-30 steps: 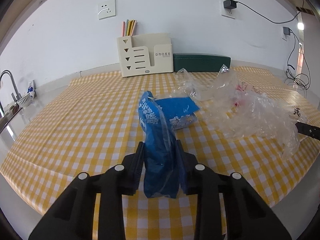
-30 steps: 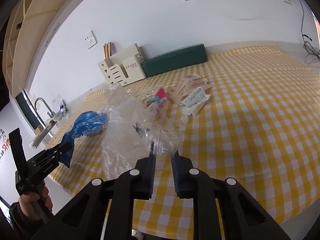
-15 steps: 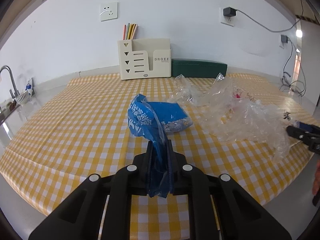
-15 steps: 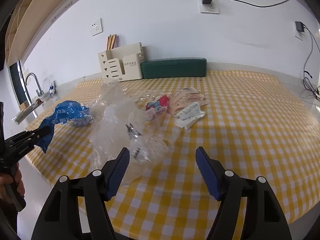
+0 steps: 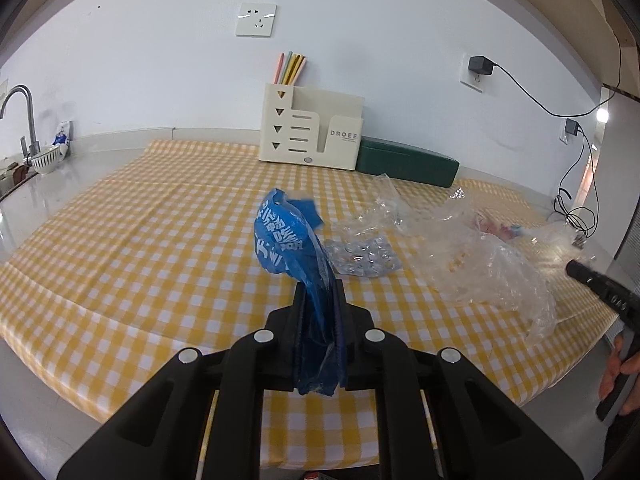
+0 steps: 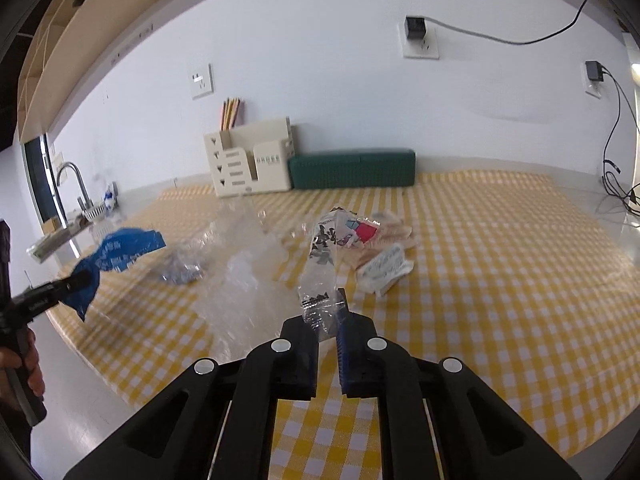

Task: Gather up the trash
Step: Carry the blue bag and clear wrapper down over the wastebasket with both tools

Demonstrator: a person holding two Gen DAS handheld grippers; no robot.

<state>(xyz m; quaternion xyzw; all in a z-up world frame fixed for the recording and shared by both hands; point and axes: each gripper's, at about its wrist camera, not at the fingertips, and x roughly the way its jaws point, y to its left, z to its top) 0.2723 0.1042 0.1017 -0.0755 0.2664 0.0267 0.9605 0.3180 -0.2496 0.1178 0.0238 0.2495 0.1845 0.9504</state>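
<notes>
My left gripper point(image 5: 319, 312) is shut on a blue printed plastic wrapper point(image 5: 292, 248) and holds it above the yellow checked tablecloth point(image 5: 140, 248). The wrapper also shows in the right wrist view point(image 6: 116, 256), at the left. My right gripper point(image 6: 326, 316) is shut on the edge of a clear plastic bag point(image 6: 320, 276) with black print, lifted off the table. A silver blister pack point(image 5: 362, 258) lies on the cloth. Crumpled clear plastic point(image 5: 492, 268) lies to its right. Paper wrappers point(image 6: 384, 252) lie beyond the right gripper.
A cream desk organiser point(image 5: 312, 136) with coloured pencils and a dark green case point(image 5: 406, 162) stand at the back by the wall. A sink with a tap point(image 5: 20, 120) is at the far left. Cables point(image 5: 576, 184) hang at the right. The table's front edge is close.
My right gripper has gone from wide open to shut on the clear bag and lifted it. My left gripper has raised the blue wrapper, uncovering the blister pack.
</notes>
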